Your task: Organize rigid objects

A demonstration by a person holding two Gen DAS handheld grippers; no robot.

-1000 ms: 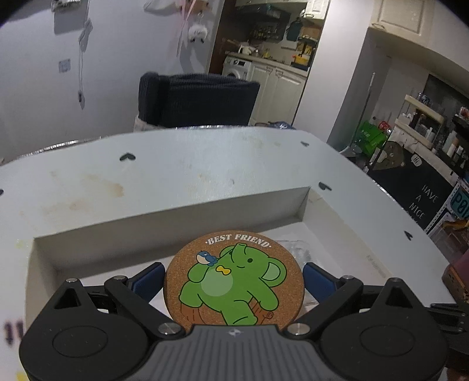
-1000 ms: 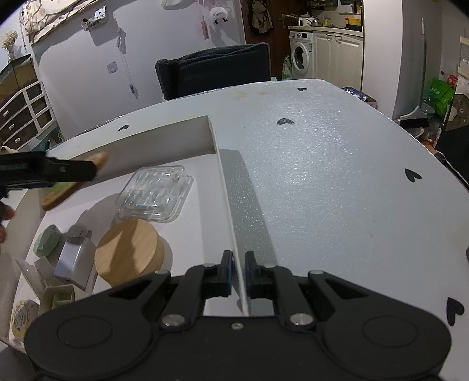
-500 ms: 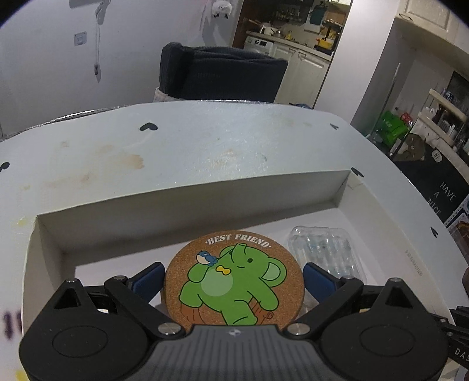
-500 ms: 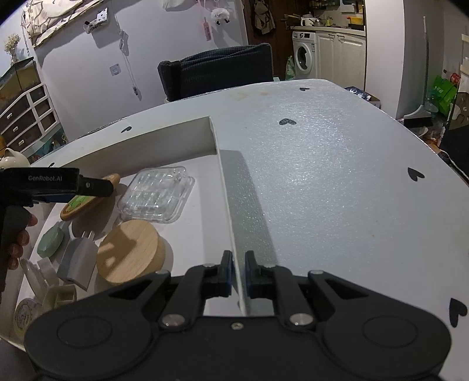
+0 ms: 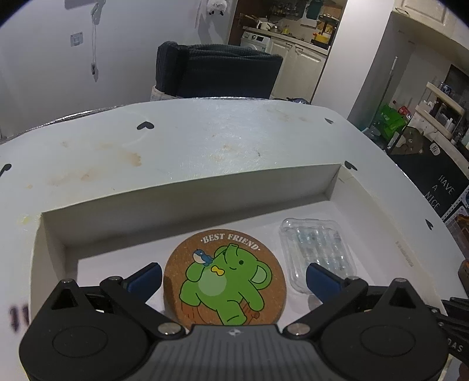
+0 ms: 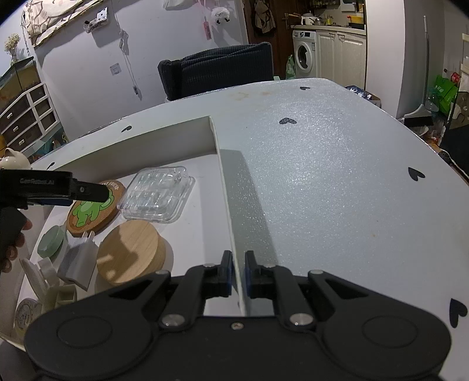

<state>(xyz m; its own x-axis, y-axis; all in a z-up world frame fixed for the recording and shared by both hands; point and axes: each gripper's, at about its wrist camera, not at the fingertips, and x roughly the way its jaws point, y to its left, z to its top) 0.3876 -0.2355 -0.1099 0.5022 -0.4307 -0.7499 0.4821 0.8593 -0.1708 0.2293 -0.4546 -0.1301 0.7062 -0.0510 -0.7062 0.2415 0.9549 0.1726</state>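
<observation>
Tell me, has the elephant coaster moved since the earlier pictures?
Yes. The elephant coaster went down into the white box, now beside the clear plastic case.

Tabletop: white, speckled, printed with small black hearts, brown stains toward its far edge. Chair: dark knitted cover, just beyond the far edge. Washing machine: far right, under a counter. Drawer unit: white, far left. Plush sheep: hanging on the far wall.
</observation>
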